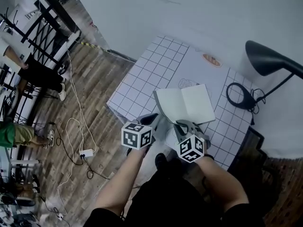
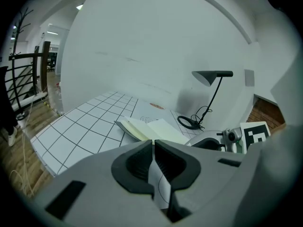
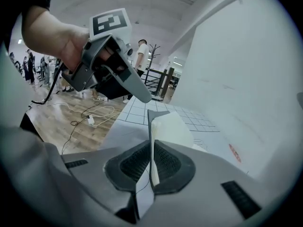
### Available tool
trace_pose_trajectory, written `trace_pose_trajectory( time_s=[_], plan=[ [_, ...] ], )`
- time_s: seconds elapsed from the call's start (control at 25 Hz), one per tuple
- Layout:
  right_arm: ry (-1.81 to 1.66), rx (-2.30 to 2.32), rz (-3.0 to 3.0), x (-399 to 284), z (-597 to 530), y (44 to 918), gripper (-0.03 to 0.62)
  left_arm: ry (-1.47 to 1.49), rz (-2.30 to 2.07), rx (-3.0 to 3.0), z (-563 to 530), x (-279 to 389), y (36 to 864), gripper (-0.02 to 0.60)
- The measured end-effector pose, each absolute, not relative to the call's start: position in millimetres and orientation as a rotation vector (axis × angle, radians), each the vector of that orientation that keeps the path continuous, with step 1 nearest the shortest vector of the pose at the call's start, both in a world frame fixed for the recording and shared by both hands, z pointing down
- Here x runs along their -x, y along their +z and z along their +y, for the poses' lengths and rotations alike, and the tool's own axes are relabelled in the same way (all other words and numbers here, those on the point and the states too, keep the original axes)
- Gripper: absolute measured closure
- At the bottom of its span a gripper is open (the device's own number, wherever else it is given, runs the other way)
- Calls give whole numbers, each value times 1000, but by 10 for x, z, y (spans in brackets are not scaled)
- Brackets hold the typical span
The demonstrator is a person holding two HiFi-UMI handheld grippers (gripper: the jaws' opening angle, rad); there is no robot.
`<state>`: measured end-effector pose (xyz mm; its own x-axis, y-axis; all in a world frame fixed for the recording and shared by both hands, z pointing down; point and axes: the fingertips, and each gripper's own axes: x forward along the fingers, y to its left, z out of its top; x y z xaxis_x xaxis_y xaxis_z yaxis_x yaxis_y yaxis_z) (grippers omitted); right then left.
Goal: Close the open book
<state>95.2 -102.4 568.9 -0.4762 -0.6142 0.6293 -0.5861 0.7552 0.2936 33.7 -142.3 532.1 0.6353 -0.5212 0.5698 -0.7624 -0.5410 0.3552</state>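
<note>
Nearest to the camera on the head, the person's bare left forearm (image 1: 118,186) and right forearm (image 1: 220,181) reach forward, each one carrying a grey two-jaw tool with a black-and-white marker cube.

The left gripper (image 1: 154,119) has its jaws pressed fully together. They point at the near left corner of the open book with blank white pages and a dark grey cover (image 1: 187,103). The near edge of the book is hidden just behind the jaws, so it cannot be told whether they pinch any of it.

The right gripper (image 1: 182,124) is just beside the left one, at the near edge of the book close to the spine. Its jaws are closed on that edge. In the right gripper view the pinched part runs away from the pads as a thin upright line, with dark cover on its left and white paper on its right.

The book is open on the table covered with a white cloth with a black grid (image 1: 147,79), near the front edge of it.

Behind the book an orange oval mark (image 1: 211,59) is on the cloth. To the right lie a coiled black cable (image 1: 238,96) and a black desk lamp with a thin stem (image 1: 265,58), in front of a plain white wall. To the left, below the table, white cords lie on the wooden plank floor (image 1: 90,84)
</note>
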Motion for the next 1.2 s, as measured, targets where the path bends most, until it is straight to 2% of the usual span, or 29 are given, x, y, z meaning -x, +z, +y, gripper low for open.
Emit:
trace_pose_trajectory(
  time_s=[0.4, 1.2],
  plan=[
    [43, -1120, -2261, -1492, -1088, 5275, 569, 560, -982, -2311, -1327, -569, 5240, 561],
    [569, -1579, -2327, -2735, -1302, 5040, 565, 612, -964, -2358, -1217, -844, 5032, 561]
  ],
)
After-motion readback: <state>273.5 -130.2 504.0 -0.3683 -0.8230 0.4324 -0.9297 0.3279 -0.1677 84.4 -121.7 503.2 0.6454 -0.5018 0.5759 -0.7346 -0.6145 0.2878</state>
